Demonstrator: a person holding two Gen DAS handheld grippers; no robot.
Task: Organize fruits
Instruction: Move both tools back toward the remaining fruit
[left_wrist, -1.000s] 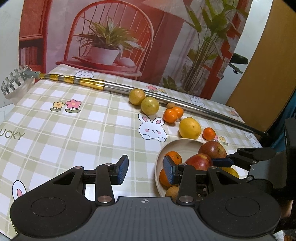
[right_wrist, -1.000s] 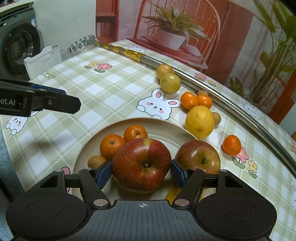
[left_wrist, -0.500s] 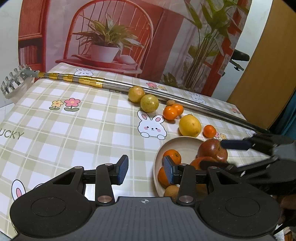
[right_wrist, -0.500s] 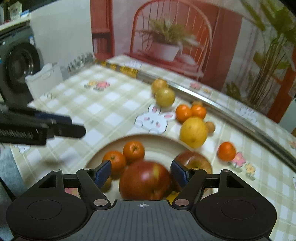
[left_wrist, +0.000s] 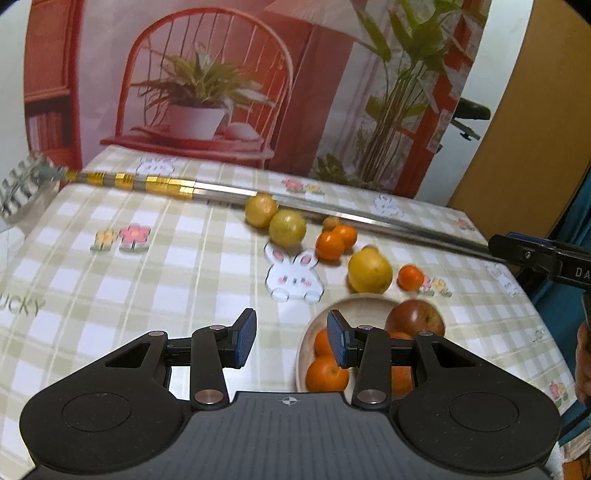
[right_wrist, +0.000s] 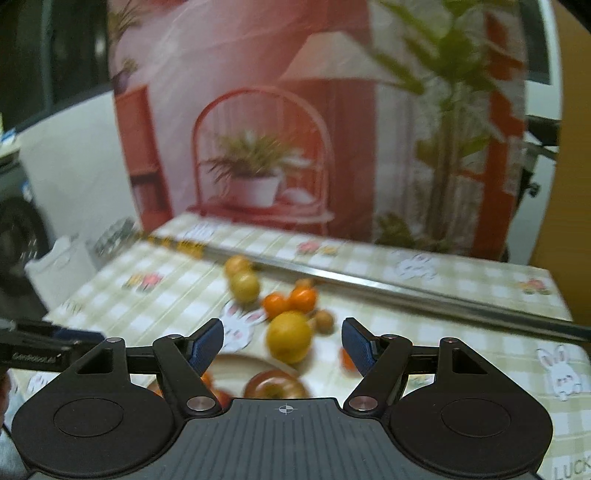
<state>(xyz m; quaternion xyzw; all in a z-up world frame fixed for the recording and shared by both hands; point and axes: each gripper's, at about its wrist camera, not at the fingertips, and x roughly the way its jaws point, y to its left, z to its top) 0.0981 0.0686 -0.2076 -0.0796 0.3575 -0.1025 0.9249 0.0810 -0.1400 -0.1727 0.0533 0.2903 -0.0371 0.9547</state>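
Between the right gripper's (right_wrist: 282, 341) jaws nothing is held; they stand spread, above the plate (right_wrist: 236, 363) and clear of it. Its view is blurred. Just past the plate's far rim sits a lemon (right_wrist: 289, 336), with two oranges (right_wrist: 290, 301) and two yellow-green fruits (right_wrist: 242, 282) farther back, near a metal pole (right_wrist: 388, 290) that crosses the tablecloth (right_wrist: 461, 332).

Over the plate's (left_wrist: 354, 306) left edge hangs the left gripper (left_wrist: 291, 339), jaws parted and empty. On the plate lie an apple (left_wrist: 415, 317) at the far right and small oranges (left_wrist: 327, 371) at the near left, partly hidden by the right-hand finger. The lemon (left_wrist: 369, 271) rests just beyond the rim, a lone orange (left_wrist: 410, 277) to its right. To the plate's right, at the frame edge, one dark finger of the right gripper (left_wrist: 539, 256) shows, raised above the cloth (left_wrist: 147, 280).
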